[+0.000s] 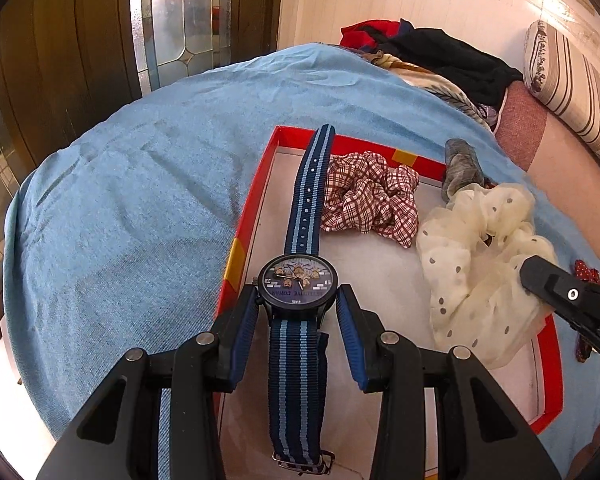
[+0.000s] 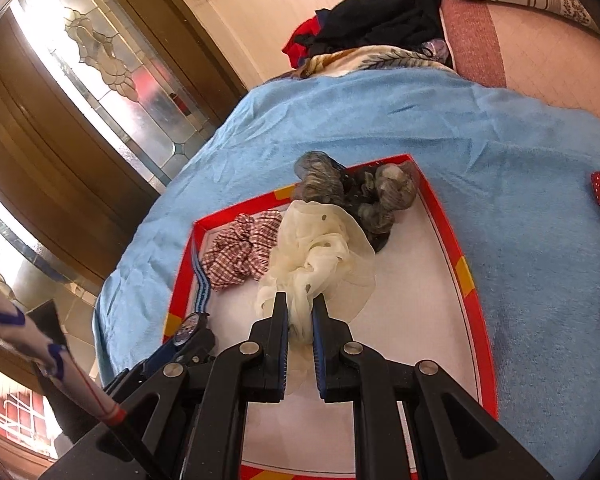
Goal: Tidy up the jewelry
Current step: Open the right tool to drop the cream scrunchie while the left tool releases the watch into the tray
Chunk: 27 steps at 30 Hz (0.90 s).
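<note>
Left gripper (image 1: 298, 300): half-closed on the round dark case of the wristwatch with the navy and pale-blue striped fabric strap (image 1: 298, 286), one pad at each side of the case, the left pad touching, the right pad so close that contact cannot be told for certain. Strap's long axis straight along the fingers: one tail running ahead and up over the far red rim, the buckle end trailing back beneath the jaws. Held low over the left edge of the shallow red cardboard tray with a white floor (image 1: 260, 184). Red-and-white checked fabric scrunchie (image 1: 370, 200) ahead and just to the right, clear of the strap's line, so probably a straight lowering with the strap kept parallel to that left wall.

Right gripper (image 2: 300, 304): nearly shut, pinching a fold of the cream sheer scrunchie with grey dots (image 2: 320, 256), the bulk of it billowing ahead of the tips over the tray's middle. Grey gauzy scrunchie (image 2: 356, 192) beyond, touching it, at the far rim. Bare floor to the right, likely the free spot.
</note>
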Each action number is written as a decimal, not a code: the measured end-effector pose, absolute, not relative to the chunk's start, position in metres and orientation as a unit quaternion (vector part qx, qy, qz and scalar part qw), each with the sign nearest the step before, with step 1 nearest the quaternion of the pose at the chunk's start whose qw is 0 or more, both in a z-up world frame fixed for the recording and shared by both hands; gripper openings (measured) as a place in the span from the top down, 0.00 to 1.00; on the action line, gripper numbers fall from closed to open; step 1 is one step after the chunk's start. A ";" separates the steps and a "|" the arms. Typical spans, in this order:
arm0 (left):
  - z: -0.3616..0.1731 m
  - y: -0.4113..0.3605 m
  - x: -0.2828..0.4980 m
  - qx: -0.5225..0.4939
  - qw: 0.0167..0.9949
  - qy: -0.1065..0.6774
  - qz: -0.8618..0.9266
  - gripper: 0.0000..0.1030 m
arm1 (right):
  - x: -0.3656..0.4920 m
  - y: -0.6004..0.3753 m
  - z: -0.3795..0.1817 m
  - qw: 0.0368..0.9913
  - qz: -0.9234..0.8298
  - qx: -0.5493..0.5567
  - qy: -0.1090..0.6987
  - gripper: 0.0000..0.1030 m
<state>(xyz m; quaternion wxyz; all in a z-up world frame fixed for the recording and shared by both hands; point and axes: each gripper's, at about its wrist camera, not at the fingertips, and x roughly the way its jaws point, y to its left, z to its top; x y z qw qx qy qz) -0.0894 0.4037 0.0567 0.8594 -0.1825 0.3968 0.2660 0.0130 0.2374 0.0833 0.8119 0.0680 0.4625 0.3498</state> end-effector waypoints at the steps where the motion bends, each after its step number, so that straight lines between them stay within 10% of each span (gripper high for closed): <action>1: 0.057 0.404 -0.089 -0.185 0.859 0.397 0.264 0.62 | 0.015 0.237 0.081 0.811 0.347 0.068 0.466 0.87; 12: 0.072 0.393 -0.090 -0.181 0.877 0.370 0.248 0.50 | 0.015 0.228 0.076 0.810 0.339 0.063 0.475 0.63; 27: 0.106 0.315 -0.082 -0.135 0.931 0.307 0.143 0.48 | -0.034 0.102 0.115 0.839 0.321 0.070 0.434 0.59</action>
